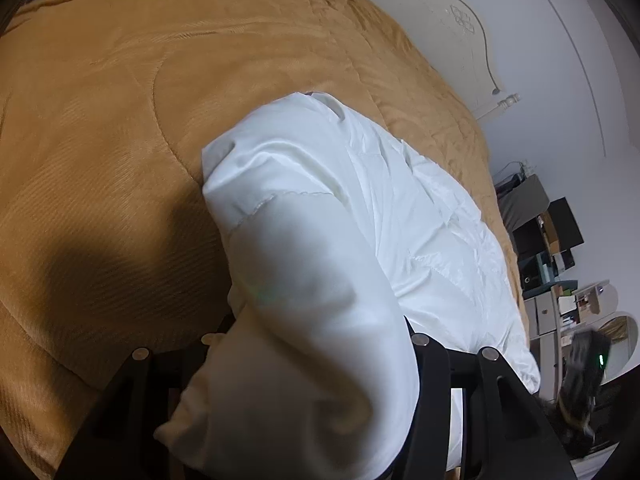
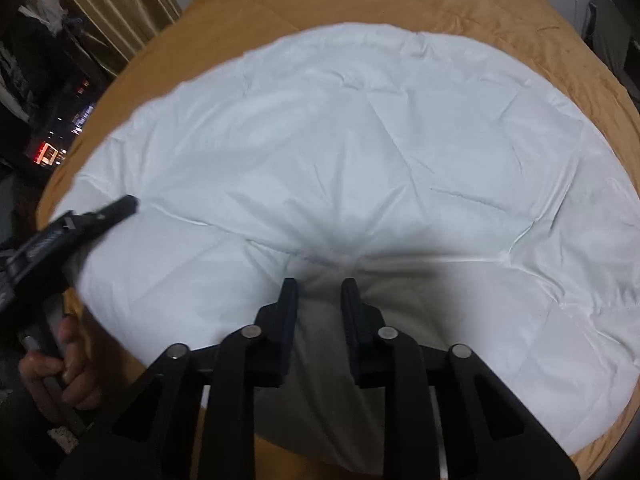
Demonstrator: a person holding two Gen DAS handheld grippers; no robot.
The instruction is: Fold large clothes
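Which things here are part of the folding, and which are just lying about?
In the job: white quilt; left gripper and right gripper, both gripping its near edge.

Lying about: tan bedspread, headboard, curtain, cluttered shelves.

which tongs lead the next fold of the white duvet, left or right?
Probably right. The right tongs pinch the white duvet mid-edge, with the spread ahead. The left tongs hold a bunched corner.
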